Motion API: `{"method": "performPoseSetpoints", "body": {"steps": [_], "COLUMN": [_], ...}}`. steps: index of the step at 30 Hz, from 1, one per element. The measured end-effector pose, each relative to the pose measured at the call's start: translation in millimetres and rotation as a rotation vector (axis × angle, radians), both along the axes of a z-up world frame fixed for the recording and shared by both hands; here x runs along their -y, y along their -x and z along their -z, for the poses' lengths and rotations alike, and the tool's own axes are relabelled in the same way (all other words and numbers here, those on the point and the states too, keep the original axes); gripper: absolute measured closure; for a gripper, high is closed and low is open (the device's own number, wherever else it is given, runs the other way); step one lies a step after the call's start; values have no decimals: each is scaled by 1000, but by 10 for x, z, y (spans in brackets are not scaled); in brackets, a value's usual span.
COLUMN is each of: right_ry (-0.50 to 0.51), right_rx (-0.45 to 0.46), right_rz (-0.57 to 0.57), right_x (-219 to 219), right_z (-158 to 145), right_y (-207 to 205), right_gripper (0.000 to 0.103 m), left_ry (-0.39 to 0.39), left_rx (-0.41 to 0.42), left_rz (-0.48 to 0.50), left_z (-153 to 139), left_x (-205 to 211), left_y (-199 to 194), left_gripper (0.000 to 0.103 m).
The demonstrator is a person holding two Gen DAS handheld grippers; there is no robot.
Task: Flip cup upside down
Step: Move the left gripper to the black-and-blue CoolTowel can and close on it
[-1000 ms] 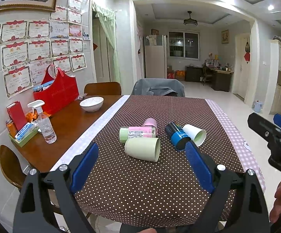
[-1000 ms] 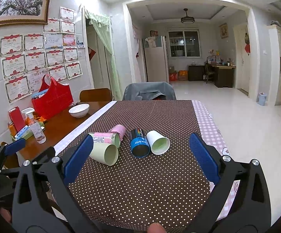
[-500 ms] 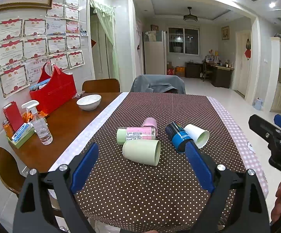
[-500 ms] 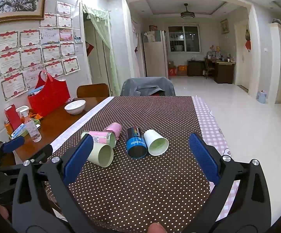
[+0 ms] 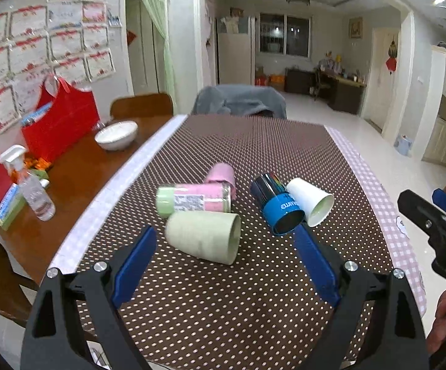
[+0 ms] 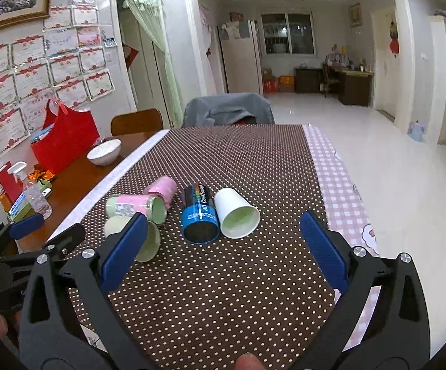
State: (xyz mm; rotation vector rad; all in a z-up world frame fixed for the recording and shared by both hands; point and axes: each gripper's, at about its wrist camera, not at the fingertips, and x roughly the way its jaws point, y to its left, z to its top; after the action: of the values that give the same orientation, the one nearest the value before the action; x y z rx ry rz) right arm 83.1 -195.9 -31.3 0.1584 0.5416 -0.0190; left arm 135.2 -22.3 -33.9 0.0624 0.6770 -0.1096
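Several cups lie on their sides on the dotted brown tablecloth (image 5: 223, 293): a pale green cup (image 5: 204, 236), a pink-and-green labelled cup (image 5: 193, 199), a small pink cup (image 5: 220, 175), a blue cup (image 5: 277, 203) and a white paper cup (image 5: 311, 201). My left gripper (image 5: 224, 246) is open, hovering just short of the pale green cup. My right gripper (image 6: 223, 237) is open, a little before the blue cup (image 6: 199, 213) and white cup (image 6: 237, 213). Its left finger hides part of the pale green cup (image 6: 149, 243).
On the bare wood at the left stand a white bowl (image 5: 116, 134), a red bag (image 5: 59, 123), a spray bottle (image 5: 33, 189) and a small tray of items (image 5: 7, 209). A chair with a grey cover (image 5: 238, 101) stands at the table's far end.
Both grippers have moved forward and lower toward the cups, which look larger now. The cups have not moved. Both grippers stay open.
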Motion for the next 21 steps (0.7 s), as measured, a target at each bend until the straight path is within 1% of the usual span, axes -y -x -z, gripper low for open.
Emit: {"method": "performPoseSetpoints", "body": {"steps": [8,15,21], "right_ry": [-23,-63,-99], "right_rx": [-84,-147,-178], "right_rz": [15,17,21], "right_x": [288,531,700], "right_z": [246,491,641], "right_y": [-485,-860,-1078], "right_gripper": [6,6,6], "left_ry": [8,-19,-25], "left_rx": [-127,-209,-273], "left_rz": [17,12,-3], "left_z": [264,517,746], "left_x": [318,615,803], "left_y": [-675,-1148,-1516], "left_gripper": [14,14,14]}}
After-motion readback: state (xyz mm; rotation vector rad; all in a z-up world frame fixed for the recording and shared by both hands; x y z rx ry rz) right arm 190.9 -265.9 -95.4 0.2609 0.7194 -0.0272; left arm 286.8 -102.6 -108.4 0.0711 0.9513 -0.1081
